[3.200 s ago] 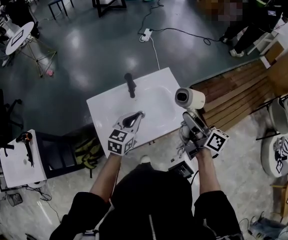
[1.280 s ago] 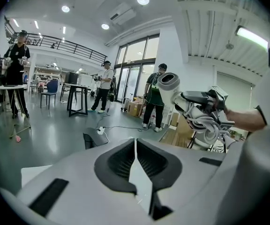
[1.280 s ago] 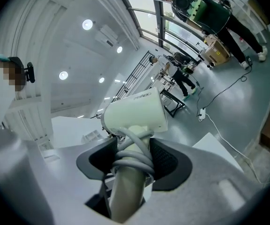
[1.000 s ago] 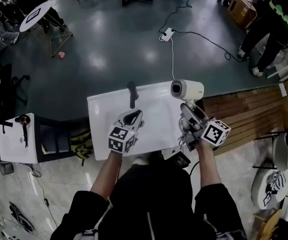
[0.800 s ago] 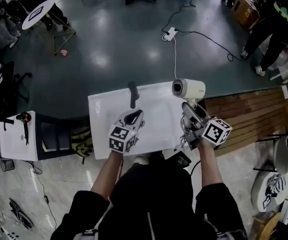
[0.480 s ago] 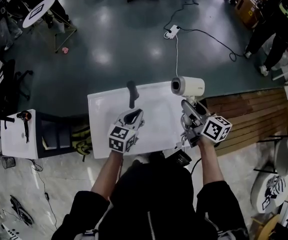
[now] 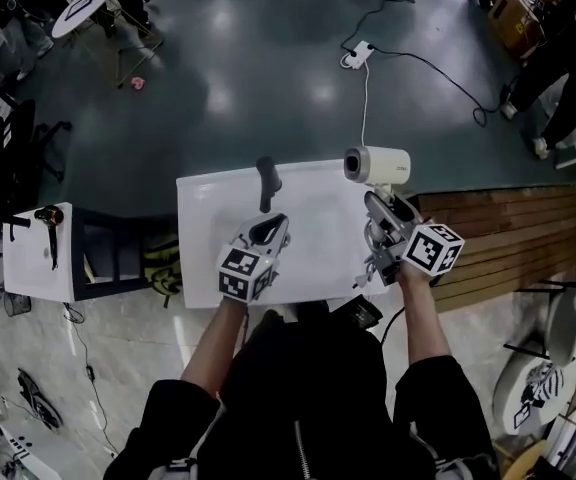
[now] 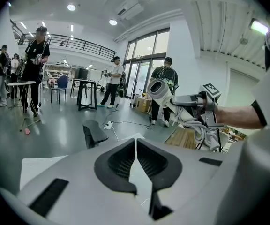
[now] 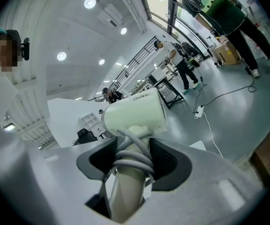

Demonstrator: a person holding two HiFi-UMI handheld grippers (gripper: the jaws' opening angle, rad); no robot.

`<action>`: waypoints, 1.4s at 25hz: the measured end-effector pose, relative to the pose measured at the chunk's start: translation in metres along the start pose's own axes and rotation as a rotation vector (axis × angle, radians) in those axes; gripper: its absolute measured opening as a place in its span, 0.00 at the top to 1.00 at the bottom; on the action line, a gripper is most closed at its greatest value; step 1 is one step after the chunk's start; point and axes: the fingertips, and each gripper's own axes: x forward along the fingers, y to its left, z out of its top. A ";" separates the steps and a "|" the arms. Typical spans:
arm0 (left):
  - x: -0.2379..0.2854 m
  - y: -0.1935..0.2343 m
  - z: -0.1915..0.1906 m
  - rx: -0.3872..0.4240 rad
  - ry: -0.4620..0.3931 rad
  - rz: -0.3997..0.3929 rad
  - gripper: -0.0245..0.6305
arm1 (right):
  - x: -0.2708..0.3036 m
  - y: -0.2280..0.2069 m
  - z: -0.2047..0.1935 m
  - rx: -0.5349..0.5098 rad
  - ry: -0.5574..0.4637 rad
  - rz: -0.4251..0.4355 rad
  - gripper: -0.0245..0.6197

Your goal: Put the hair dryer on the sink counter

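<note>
One hair dryer [image 7: 376, 165] hangs over the sink counter's [image 7: 203, 230] far right corner.

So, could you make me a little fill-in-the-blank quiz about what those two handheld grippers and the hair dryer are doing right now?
1. The right gripper is clamped on the hair dryer by its ____, where the cord is wound.
2. The left gripper has its jaws together and holds ____.
3. The faucet on the sink counter is ____ in colour.
Missing words: handle; nothing; black.
</note>
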 end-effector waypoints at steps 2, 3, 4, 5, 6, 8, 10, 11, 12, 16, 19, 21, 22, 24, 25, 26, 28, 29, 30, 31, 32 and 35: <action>0.003 0.002 -0.001 -0.005 0.007 0.006 0.94 | 0.004 -0.007 -0.002 0.004 0.007 -0.006 0.63; 0.004 0.002 -0.002 -0.008 0.012 0.008 0.94 | 0.005 -0.011 -0.003 0.006 0.011 -0.010 0.63; 0.005 0.002 -0.003 -0.009 0.016 0.009 0.94 | 0.006 -0.015 -0.004 0.008 0.015 -0.013 0.63; 0.006 0.001 -0.003 -0.011 0.019 0.009 0.94 | 0.007 -0.018 -0.005 0.008 0.020 -0.017 0.63; 0.007 0.000 -0.004 -0.012 0.019 0.009 0.94 | 0.007 -0.022 -0.006 0.005 0.025 -0.020 0.63; 0.011 -0.001 -0.004 -0.015 0.018 0.009 0.94 | 0.009 -0.029 -0.007 0.004 0.035 -0.025 0.63; 0.015 -0.001 -0.004 -0.020 0.023 0.011 0.94 | 0.012 -0.037 -0.008 0.014 0.039 -0.027 0.63; 0.016 0.000 -0.005 -0.023 0.027 0.012 0.94 | 0.013 -0.040 -0.008 0.021 0.041 -0.029 0.63; 0.017 0.000 -0.006 -0.025 0.030 0.013 0.94 | 0.014 -0.043 -0.009 0.028 0.042 -0.031 0.63; 0.022 0.009 -0.004 -0.032 0.020 0.019 0.94 | 0.023 -0.050 -0.011 0.037 0.049 -0.037 0.63; 0.025 0.012 -0.004 -0.025 0.013 0.026 0.94 | 0.027 -0.056 -0.013 0.033 0.061 -0.044 0.63; 0.028 0.012 -0.005 -0.029 0.019 0.025 0.94 | 0.029 -0.060 -0.013 0.032 0.067 -0.047 0.63; 0.029 0.011 -0.006 -0.032 0.024 0.024 0.94 | 0.031 -0.062 -0.014 0.031 0.070 -0.048 0.63; 0.032 0.012 -0.007 -0.036 0.031 0.022 0.94 | 0.033 -0.065 -0.015 0.029 0.077 -0.053 0.63; 0.033 0.012 -0.007 -0.038 0.034 0.022 0.94 | 0.035 -0.067 -0.015 0.026 0.081 -0.055 0.63; 0.034 0.012 -0.008 -0.041 0.037 0.021 0.94 | 0.036 -0.069 -0.016 0.025 0.086 -0.058 0.63; 0.036 0.013 -0.010 -0.046 0.043 0.021 0.94 | 0.039 -0.073 -0.019 0.025 0.097 -0.064 0.63; 0.038 0.014 -0.010 -0.045 0.044 0.022 0.94 | 0.040 -0.075 -0.021 0.026 0.101 -0.067 0.63; 0.039 0.015 -0.009 -0.043 0.043 0.022 0.94 | 0.041 -0.077 -0.022 0.029 0.104 -0.070 0.63; 0.040 0.016 -0.009 -0.042 0.044 0.022 0.94 | 0.042 -0.079 -0.023 0.031 0.107 -0.073 0.63; 0.041 0.017 -0.009 -0.042 0.046 0.023 0.94 | 0.043 -0.081 -0.024 0.033 0.110 -0.076 0.63; 0.043 0.021 -0.010 -0.049 0.053 0.026 0.94 | 0.047 -0.086 -0.029 0.034 0.124 -0.089 0.63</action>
